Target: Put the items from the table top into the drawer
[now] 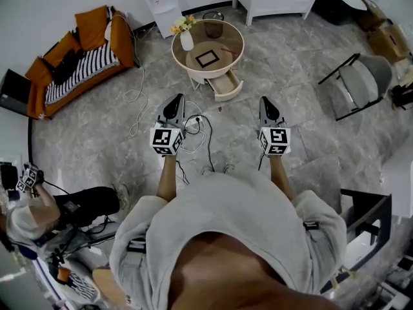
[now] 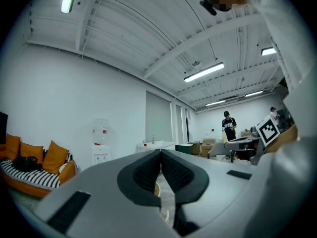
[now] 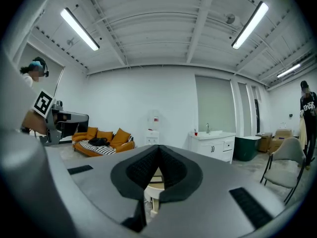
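The vase of flowers (image 1: 186, 37) and a dark pot (image 1: 213, 26) sit toward the far side of the round table (image 1: 240, 41), with the drawer (image 1: 226, 86) hanging open under its near edge. My left gripper (image 1: 174, 102) and right gripper (image 1: 268, 105) are both pinched shut and empty, well short of the table. I'd step in close, open up before reaching, and grab the vase low so it doesn't tip.
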`<state>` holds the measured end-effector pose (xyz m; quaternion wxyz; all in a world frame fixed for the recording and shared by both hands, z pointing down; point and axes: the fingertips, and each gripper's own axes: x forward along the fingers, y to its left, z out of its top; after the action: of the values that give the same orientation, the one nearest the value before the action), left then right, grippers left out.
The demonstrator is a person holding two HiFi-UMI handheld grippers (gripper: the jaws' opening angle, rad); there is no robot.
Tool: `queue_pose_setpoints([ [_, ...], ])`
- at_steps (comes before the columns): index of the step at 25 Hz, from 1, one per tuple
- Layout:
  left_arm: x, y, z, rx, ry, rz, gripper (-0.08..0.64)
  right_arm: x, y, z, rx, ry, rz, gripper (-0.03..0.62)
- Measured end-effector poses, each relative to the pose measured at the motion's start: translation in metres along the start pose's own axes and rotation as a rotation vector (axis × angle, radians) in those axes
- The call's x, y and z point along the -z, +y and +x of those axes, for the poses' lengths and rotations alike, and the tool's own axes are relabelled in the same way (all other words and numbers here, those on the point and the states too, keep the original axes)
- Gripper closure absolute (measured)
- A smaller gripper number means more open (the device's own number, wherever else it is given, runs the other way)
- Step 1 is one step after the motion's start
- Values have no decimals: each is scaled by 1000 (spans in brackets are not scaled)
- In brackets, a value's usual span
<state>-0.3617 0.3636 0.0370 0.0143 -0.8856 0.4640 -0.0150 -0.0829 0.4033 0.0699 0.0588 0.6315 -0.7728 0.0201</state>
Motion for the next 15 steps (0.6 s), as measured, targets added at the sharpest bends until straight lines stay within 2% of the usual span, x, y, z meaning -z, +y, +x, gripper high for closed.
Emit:
queue_pose_setpoints([
  [7, 2, -19, 13, -14, 4, -44, 545, 2, -22, 0, -24, 0, 13, 569],
  [15, 21, -62, 26, 20, 48, -36, 545, 23, -43, -8, -48, 5, 38, 569],
])
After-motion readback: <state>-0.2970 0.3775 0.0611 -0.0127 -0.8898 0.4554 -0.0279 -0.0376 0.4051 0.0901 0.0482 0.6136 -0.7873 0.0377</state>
